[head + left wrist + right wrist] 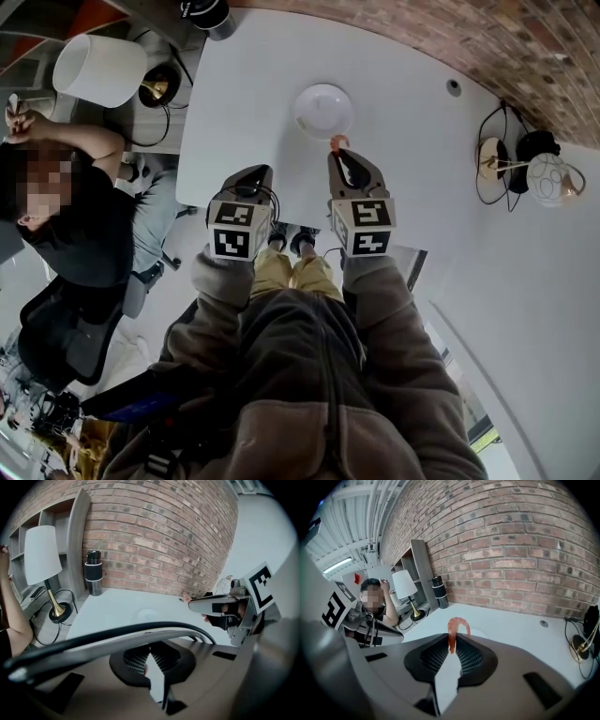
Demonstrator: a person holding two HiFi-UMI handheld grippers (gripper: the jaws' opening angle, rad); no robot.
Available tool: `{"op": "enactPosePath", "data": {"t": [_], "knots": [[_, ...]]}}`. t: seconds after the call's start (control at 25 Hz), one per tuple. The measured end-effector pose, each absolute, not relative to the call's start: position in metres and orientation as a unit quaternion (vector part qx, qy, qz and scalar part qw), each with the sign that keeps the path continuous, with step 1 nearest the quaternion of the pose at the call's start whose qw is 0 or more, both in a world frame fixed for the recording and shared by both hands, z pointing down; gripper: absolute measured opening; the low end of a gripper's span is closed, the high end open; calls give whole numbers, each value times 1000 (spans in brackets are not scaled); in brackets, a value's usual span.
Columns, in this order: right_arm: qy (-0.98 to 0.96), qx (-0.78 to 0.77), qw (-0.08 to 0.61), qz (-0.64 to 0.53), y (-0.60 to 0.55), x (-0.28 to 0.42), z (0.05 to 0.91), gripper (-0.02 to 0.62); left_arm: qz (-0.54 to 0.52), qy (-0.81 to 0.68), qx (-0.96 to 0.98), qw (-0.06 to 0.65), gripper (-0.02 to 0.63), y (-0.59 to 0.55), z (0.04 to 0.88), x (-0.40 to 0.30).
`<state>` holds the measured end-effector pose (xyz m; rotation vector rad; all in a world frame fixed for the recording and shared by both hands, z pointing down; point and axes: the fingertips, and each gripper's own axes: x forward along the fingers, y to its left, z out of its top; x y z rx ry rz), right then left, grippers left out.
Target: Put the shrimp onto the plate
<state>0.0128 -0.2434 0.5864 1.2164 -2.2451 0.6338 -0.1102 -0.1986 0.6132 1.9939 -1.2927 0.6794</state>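
One shrimp, orange-red and curled at the top, is pinched between the jaws of the right gripper, which are clenched on its lower end so the hook-shaped end sticks up past the tips. In the head view that right gripper holds the shrimp just beside the near rim of the one plate; it is not on the plate. The plate is white, round, and sits on the white worktop with nothing on it. The left gripper sits beside the right one over the near worktop edge, apart from the plate. In its own view the left gripper has its jaws pressed together with nothing between them, and one black cable arcs across in front of them. That view also catches the right gripper from the side and the plate as a faint disc. Two grippers total, each with one marker cube. Off the task: one black flask at the far worktop corner by the brick wall, one lamp with a white shade and brass base off the left side, one white globe-like object with cables at right, and one cable hole in the worktop. One seated person in a dark top is at left, a hand raised to the head.
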Motion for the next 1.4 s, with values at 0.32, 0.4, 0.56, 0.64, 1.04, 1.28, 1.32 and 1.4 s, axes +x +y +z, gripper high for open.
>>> {"op": "enactPosePath", "data": {"t": [0.32,0.4,0.56,0.64,1.04,1.28,1.32,1.4], "knots": [[-817,446,265,251,-245,14,616,49,267,-500,747,347,5,-193,637,-121],[-813,447,268,259,-247,16,625,49,270,-499,746,349,5,-193,641,-122],[-806,448,275,271,-251,17,643,49,274,-500,743,350,5,-193,647,-127],[-802,448,282,276,-252,19,654,49,276,-502,740,353,5,-192,650,-129],[-789,437,314,297,-260,25,703,49,290,-498,731,365,5,-178,666,-132],[-785,432,325,303,-268,24,723,49,291,-500,724,375,5,-176,677,-134],[-784,430,328,304,-269,23,727,49,292,-500,724,376,5,-175,678,-133],[-784,426,333,304,-272,21,733,49,292,-500,723,377,5,-174,679,-132]]}}
